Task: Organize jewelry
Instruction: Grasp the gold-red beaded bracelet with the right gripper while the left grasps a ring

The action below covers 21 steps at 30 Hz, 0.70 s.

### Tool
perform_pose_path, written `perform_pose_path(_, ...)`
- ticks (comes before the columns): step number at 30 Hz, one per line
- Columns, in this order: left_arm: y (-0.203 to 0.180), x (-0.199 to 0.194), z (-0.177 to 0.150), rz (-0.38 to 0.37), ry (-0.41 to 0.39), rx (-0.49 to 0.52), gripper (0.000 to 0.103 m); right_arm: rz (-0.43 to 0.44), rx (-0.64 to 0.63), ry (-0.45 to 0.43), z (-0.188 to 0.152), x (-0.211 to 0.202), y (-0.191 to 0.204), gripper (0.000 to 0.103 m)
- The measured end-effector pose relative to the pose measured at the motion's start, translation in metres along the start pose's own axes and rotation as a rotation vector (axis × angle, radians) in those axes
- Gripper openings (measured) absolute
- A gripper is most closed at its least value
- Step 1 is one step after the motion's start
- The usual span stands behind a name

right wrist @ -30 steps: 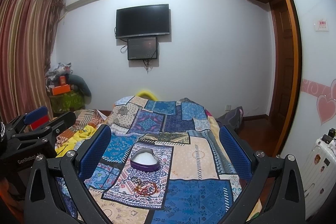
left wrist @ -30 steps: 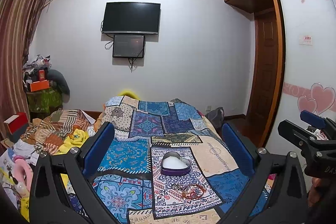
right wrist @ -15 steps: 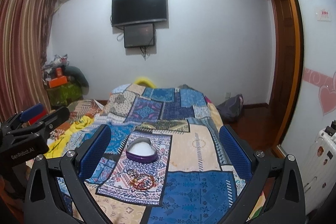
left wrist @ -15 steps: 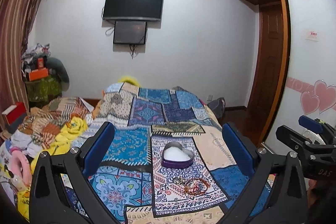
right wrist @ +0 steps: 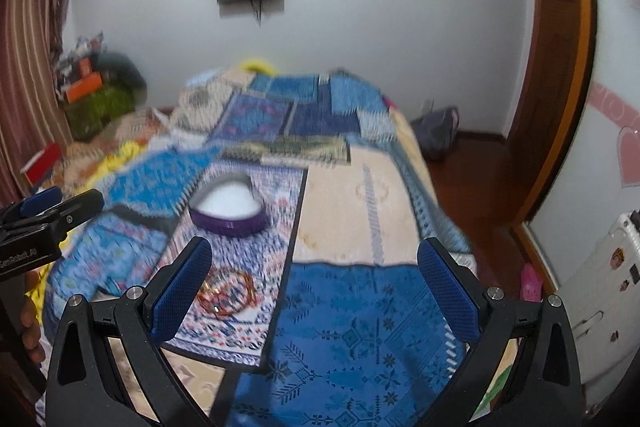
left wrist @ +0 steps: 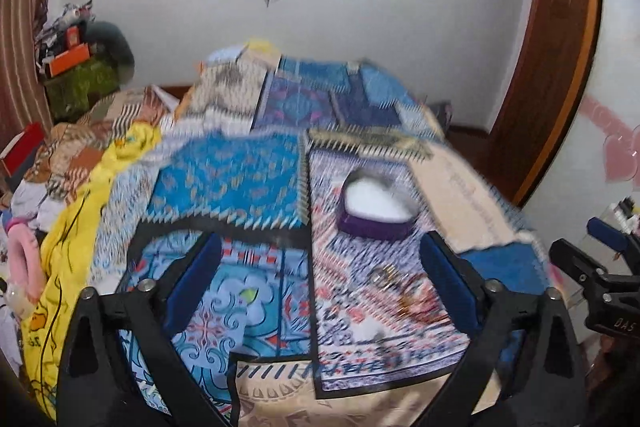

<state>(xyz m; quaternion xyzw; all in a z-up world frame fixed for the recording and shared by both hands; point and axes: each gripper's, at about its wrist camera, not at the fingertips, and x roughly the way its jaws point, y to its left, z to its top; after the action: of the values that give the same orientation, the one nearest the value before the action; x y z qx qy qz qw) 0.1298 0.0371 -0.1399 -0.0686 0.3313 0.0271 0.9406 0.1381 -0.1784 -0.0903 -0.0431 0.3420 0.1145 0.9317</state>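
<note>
A purple heart-shaped box (left wrist: 376,203) (right wrist: 230,207) with a white lining lies open on the patchwork bedspread (left wrist: 232,179). Nearer to me lies a small heap of bracelets (left wrist: 408,291) (right wrist: 228,293), red, orange and gold, blurred. My left gripper (left wrist: 320,267) hovers above the bed; its jaws are closing a little with nothing between them, and the bracelets lie just inside its right finger. My right gripper (right wrist: 314,267) is wide open and holds nothing; the bracelets lie by its left finger. Each gripper shows at the edge of the other's view.
Crumpled clothes and a yellow blanket (left wrist: 80,211) cover the bed's left side. A cluttered stand (left wrist: 80,75) is in the far left corner. A wooden door frame (right wrist: 560,67), a dark bag (right wrist: 436,131) on the floor and a white suitcase (right wrist: 600,307) are on the right.
Both grippers have dropped and tipped down toward the bed. The box and bracelets now sit larger and closer. The left jaws stand slightly narrower than before.
</note>
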Motion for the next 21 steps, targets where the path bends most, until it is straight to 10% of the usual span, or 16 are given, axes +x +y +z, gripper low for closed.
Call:
perform_pose_path(7,-0.003,0.045,-0.023,-0.043,0.187,0.029,0.084,0.056,0.012,0.126,-0.014,0.037,-0.007,0.100)
perform_pose_path(21,-0.027,0.062,-0.046,-0.199,0.314,0.058,0.049,0.186,-0.084,0.252,-0.020,0.082,0.015,0.044)
